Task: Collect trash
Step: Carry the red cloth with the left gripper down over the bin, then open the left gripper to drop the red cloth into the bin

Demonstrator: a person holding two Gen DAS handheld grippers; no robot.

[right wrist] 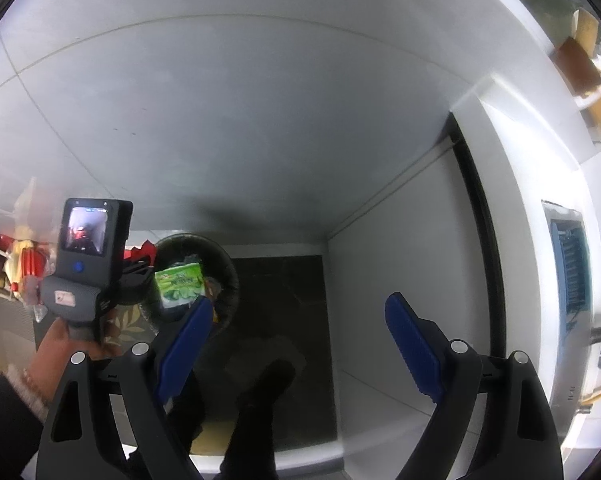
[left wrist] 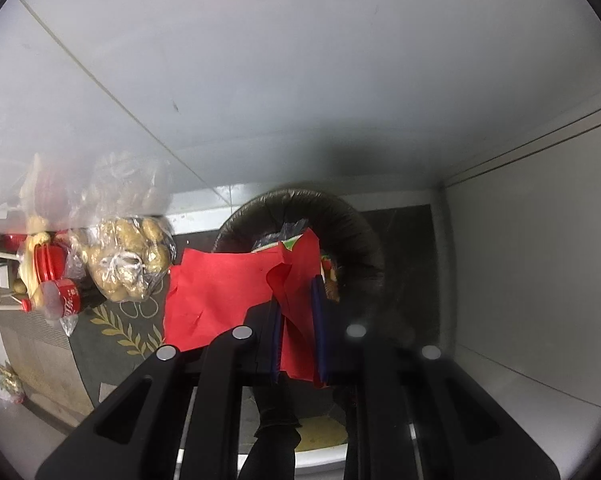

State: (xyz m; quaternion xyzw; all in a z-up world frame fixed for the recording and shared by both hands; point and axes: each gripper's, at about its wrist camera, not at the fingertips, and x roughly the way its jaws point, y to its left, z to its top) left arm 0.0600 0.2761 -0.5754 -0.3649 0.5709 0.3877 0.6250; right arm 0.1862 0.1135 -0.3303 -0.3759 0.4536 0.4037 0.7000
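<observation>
A sheet of red paper (left wrist: 220,292) hangs from my left gripper (left wrist: 296,296), whose blue pads are shut on its crumpled edge. The paper is right over the mouth of a round bin lined with a black bag (left wrist: 352,216). In the right wrist view the same bin (right wrist: 231,280) holds a green packet (right wrist: 180,280), and a hand holds the left gripper's body (right wrist: 88,264) beside it, with a corner of red paper (right wrist: 142,249) showing. My right gripper (right wrist: 298,308) is open and empty, above the dark floor to the right of the bin.
A clear bag of potatoes (left wrist: 128,264) and a red-labelled cola bottle (left wrist: 62,296) lie left of the bin on a dark mat with gold leaves (left wrist: 116,328). White walls close in behind and on the right. The person's dark leg (right wrist: 260,400) stands below.
</observation>
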